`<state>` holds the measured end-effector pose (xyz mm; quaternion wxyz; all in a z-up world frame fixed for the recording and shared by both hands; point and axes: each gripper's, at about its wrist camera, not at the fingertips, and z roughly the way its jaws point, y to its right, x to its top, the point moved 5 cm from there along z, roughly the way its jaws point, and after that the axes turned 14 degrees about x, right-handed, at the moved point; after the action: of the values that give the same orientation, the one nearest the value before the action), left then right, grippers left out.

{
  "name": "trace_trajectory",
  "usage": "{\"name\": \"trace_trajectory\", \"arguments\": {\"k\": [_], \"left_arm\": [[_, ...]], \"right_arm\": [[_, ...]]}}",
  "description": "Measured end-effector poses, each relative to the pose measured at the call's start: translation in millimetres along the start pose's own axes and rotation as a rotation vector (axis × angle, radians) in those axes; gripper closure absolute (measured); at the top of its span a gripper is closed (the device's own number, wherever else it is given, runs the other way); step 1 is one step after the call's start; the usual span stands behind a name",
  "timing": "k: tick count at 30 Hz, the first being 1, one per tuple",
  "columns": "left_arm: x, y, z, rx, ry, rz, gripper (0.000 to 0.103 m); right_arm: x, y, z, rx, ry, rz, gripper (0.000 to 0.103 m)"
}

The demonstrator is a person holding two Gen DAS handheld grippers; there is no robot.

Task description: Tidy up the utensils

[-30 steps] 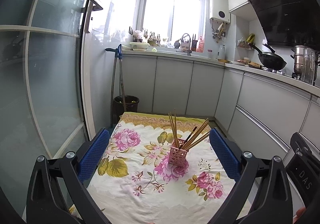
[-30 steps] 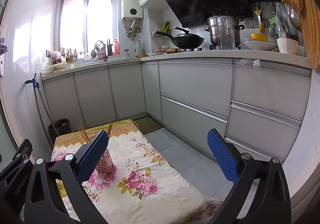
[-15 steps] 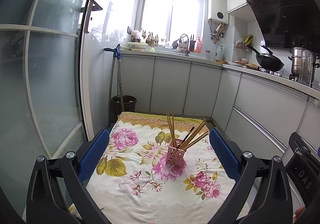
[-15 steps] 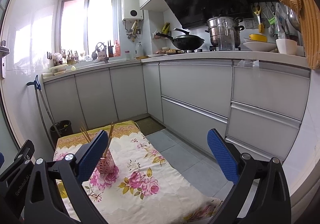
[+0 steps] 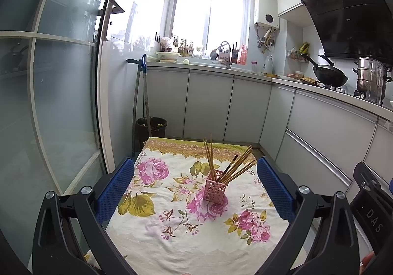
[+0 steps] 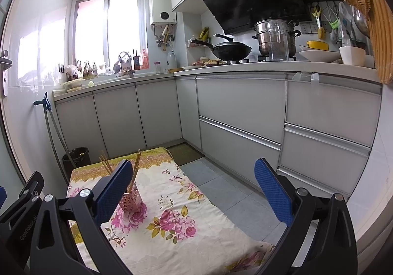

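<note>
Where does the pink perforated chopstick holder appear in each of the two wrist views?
Left wrist: pink perforated chopstick holder stands centre, between the open fingers.
Right wrist: holder sits lower left, partly behind the left finger.
Shared landmark: black wok on the stove.

Sitting on the stove at the right: a black wok (image 6: 232, 50) and a steel pot (image 6: 275, 37). Standing in the corner beside the cabinets (image 5: 211, 105): a dark bin (image 5: 151, 127). Glowing behind: a window (image 5: 211, 13).
</note>
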<state>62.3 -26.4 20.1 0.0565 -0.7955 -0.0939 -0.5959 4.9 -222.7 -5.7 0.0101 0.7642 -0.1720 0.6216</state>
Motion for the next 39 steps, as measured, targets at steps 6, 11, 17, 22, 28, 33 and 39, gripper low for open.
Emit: {"name": "trace_trajectory", "arguments": {"k": [6,11,17,22,28,33,39], "left_arm": [[-0.3,0.7,-0.4,0.000,-0.003,0.001,0.007],[0.7,0.9,-0.6,0.003,0.000,0.018,0.007],[1.1,0.8,2.8,0.035,-0.014,0.079,0.007],[-4.9,5.0,9.4,0.097,-0.070,0.143,0.007],[-2.6,-5.8,9.3,0.088,-0.039,0.081,0.007],[1.3,-3.9,5.7,0.081,-0.006,0.072,0.008],[1.3,-2.2,8.2,0.071,-0.024,0.082,0.007]], "right_arm": [[-0.7,0.3,-0.3,0.001,0.001,0.002,0.006],[-0.8,0.7,-0.6,0.000,0.001,0.003,0.006],[-0.9,4.8,-1.5,0.001,0.002,0.015,0.006],[-1.0,5.5,-2.4,0.001,0.003,0.018,0.006],[0.2,12.7,-2.6,-0.006,0.005,0.034,0.006],[1.0,15.2,-2.9,-0.008,0.007,0.039,0.006],[1.8,15.5,-3.4,-0.006,0.011,0.040,0.006]]}}
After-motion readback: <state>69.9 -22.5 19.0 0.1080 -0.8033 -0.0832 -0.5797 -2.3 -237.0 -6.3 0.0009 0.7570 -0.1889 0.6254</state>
